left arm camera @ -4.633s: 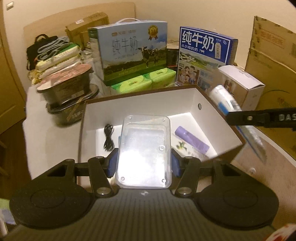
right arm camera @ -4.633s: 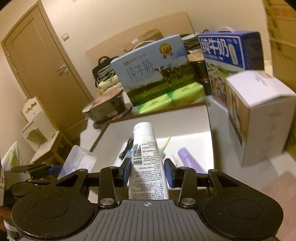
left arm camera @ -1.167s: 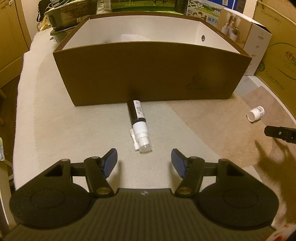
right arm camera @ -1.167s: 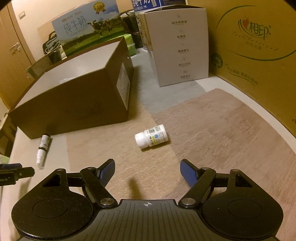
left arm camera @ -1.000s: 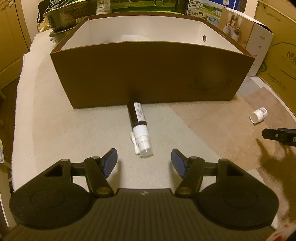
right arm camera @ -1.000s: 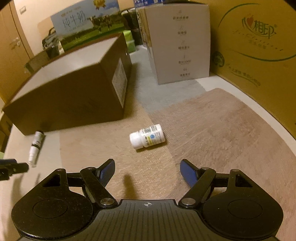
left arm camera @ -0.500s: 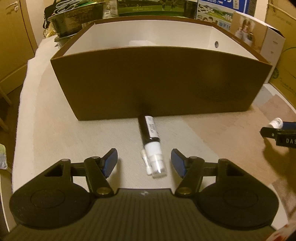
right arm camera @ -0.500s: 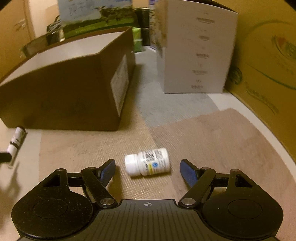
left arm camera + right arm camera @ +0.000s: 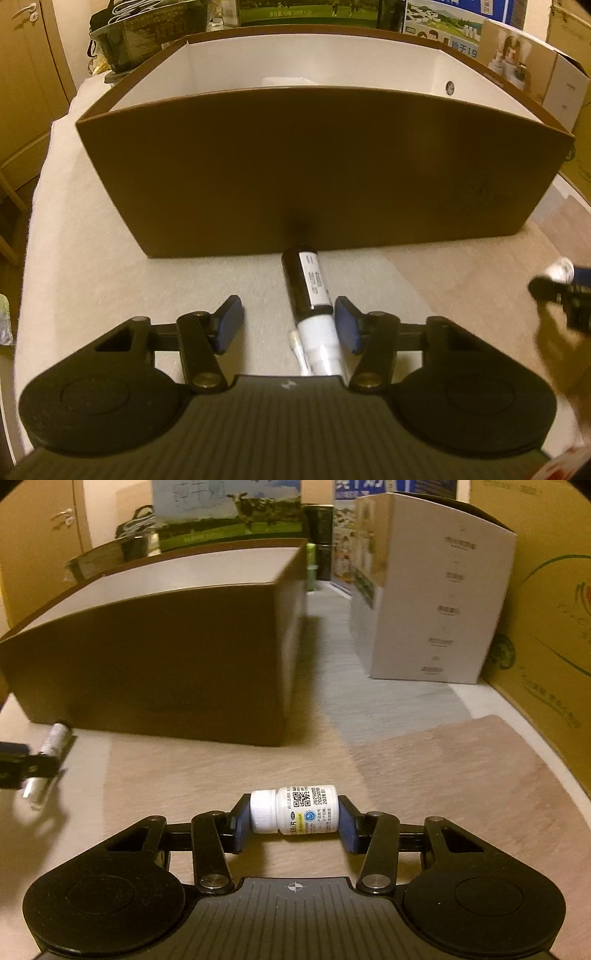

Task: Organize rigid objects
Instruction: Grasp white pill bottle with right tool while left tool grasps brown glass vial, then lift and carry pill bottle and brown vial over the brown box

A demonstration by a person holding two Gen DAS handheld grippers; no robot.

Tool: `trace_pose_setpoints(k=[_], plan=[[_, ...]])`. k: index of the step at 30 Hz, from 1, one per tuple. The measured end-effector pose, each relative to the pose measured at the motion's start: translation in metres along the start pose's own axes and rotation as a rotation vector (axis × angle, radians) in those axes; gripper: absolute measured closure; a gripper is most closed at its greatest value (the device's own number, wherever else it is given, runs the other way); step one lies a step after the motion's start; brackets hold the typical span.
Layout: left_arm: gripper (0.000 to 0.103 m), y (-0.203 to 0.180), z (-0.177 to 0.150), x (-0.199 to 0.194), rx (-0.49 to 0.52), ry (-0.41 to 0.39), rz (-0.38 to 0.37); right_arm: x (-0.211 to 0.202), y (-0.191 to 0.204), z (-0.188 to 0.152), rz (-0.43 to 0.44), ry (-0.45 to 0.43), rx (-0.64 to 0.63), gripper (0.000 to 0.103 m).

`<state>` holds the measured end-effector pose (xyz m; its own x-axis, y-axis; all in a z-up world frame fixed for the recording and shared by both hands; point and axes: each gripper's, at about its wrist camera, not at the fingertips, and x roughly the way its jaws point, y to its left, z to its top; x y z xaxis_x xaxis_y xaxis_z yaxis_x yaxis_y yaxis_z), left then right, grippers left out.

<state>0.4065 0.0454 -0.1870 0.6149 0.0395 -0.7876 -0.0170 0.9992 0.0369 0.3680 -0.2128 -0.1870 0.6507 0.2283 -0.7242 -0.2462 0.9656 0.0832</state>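
A black-and-white spray bottle (image 9: 308,288) lies on the table with its black end against the brown open box (image 9: 325,166). My left gripper (image 9: 289,325) straddles its white end, jaws closing; the right pad is next to the bottle and the left pad stands well clear. A small white pill bottle (image 9: 295,809) lies crosswise between the blue pads of my right gripper (image 9: 293,823), whose jaws are closing, one pad on the cap and one on the base. In the right wrist view the spray bottle (image 9: 55,738) shows at the far left, behind the left gripper's tip (image 9: 22,764).
A thin white stick (image 9: 297,347) lies beside the spray bottle. A white carton (image 9: 436,602) and a large cardboard box (image 9: 546,646) stand to the right. Milk cartons (image 9: 229,513) and stacked bowls (image 9: 147,29) sit behind the brown box.
Both grippers came forward and lower onto their objects. The right jaws closed onto the ends of the pill bottle. The left jaws narrowed around the spray bottle.
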Motion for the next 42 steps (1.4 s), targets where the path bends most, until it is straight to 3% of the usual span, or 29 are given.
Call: trace_pose_setpoints(k=[2,4,6,7,16,23,42], plan=[[0.055,0.000,0.001,0.003,0.002,-0.010,-0.003,-0.002,0.008,-0.003,0.011,-0.001,-0.006,0.056],[0.064,0.000,0.002,0.003,0.006,-0.017,-0.017,-0.003,0.016,-0.005,0.028,0.001,-0.008,0.056],[0.080,-0.001,0.000,0.001,0.014,-0.022,-0.035,-0.005,0.024,-0.007,0.043,0.004,-0.013,0.056],[0.081,-0.002,-0.003,-0.001,0.020,-0.022,-0.039,-0.005,0.026,-0.008,0.051,0.005,-0.018,0.056],[0.082,-0.001,-0.043,-0.036,0.035,0.008,-0.065,-0.022,0.058,-0.029,0.115,0.016,-0.070,0.056],[0.081,-0.005,-0.066,-0.063,0.015,0.092,-0.063,-0.033,0.082,-0.045,0.163,0.030,-0.123,0.056],[0.082,-0.006,-0.067,-0.064,0.022,0.099,-0.067,-0.034,0.085,-0.046,0.171,0.042,-0.123,0.056]])
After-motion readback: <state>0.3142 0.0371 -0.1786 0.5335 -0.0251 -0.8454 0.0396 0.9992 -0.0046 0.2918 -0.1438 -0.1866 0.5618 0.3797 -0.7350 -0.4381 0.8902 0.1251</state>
